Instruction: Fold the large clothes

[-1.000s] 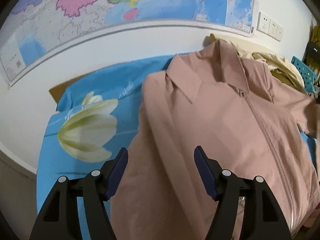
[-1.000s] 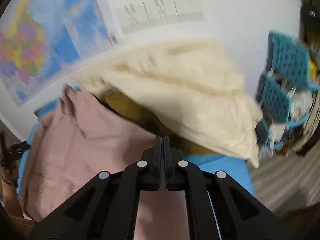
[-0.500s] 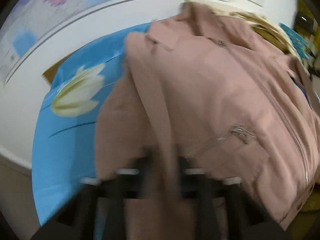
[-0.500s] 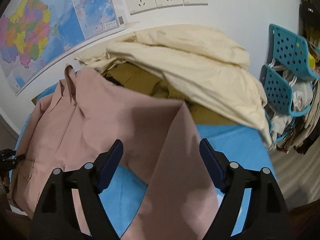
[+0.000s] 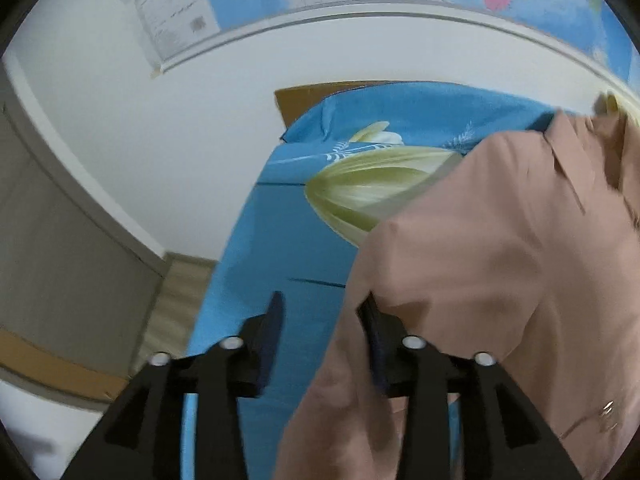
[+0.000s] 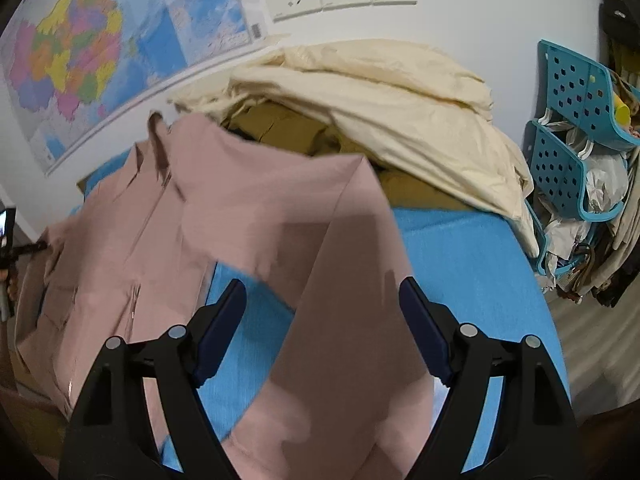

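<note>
Item 1 — dusty-pink zip-front collared jacket, spread front-up on the blue flower-printed sheet; 1 sleeve lies folded toward the right gripper.

Right gripper: jaws opening wide, the sleeve between them, pads clear of it — released.

Left gripper: jaws opening, the jacket's side edge draped at its right finger; no pinch visible.

Step, as judged: side and sleeve fold-in. Next calls for regripping the left edge and carrying it over the zip line.

Beyond: cream fabric heap, wall map, teal basket rack.
</note>
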